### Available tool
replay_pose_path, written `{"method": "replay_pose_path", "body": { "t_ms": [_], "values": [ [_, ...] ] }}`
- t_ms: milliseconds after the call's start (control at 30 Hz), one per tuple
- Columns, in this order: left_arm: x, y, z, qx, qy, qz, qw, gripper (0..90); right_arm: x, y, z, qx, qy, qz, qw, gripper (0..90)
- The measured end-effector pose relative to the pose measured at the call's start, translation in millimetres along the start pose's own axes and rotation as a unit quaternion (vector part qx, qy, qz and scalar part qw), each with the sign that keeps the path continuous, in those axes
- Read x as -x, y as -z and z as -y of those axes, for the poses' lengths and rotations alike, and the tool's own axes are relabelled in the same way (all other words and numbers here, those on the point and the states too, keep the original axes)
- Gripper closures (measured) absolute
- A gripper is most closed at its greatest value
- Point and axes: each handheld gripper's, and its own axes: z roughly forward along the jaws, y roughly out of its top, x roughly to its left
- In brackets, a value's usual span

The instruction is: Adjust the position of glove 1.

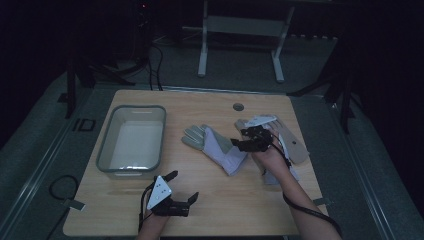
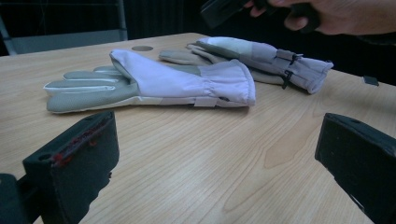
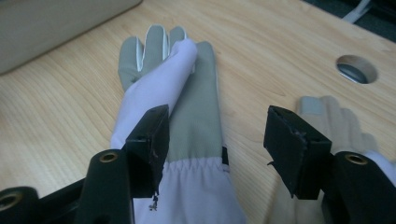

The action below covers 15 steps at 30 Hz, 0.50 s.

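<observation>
Two grey and lilac gloves lie on the wooden table [image 1: 210,200]. The nearer glove [image 1: 212,145] [image 2: 177,79] [image 3: 187,88] lies mid-table with its fingers toward the bin. The second glove [image 1: 287,137] [image 2: 261,53] [image 3: 327,116] lies to its right, partly under the right hand. My right gripper [image 1: 240,139] [image 3: 217,135] hovers open just over the first glove's cuff, one jaw over the lilac fabric and the other over bare wood beside it, and the pads do not press on it. My left gripper [image 1: 182,186] [image 2: 215,135] rests open near the front edge with nothing between its jaws.
A clear plastic bin [image 1: 132,140] [image 3: 46,23] stands at the table's left. A round cable hole [image 1: 238,106] [image 3: 357,69] sits near the far edge. Cables trail from both grippers. A metal frame [image 1: 240,30] stands on the floor beyond the table.
</observation>
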Motion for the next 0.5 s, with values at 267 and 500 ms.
{"method": "replay_pose_path", "body": {
  "t_ms": [267, 500],
  "values": [
    [-0.1, 0.1, 0.0, -0.001, 0.000, 0.001, 1.0000, 0.0, 1.3, -28.3, -0.2, -0.018, 0.017, -0.028, 0.9993, 49.9],
    [0.2, -0.2, 0.0, -0.001, 0.001, 0.002, 1.0000, 0.0, -1.2, -52.5, 0.8, -0.052, 0.032, -0.036, 0.9975, 54.9]
  ]
}}
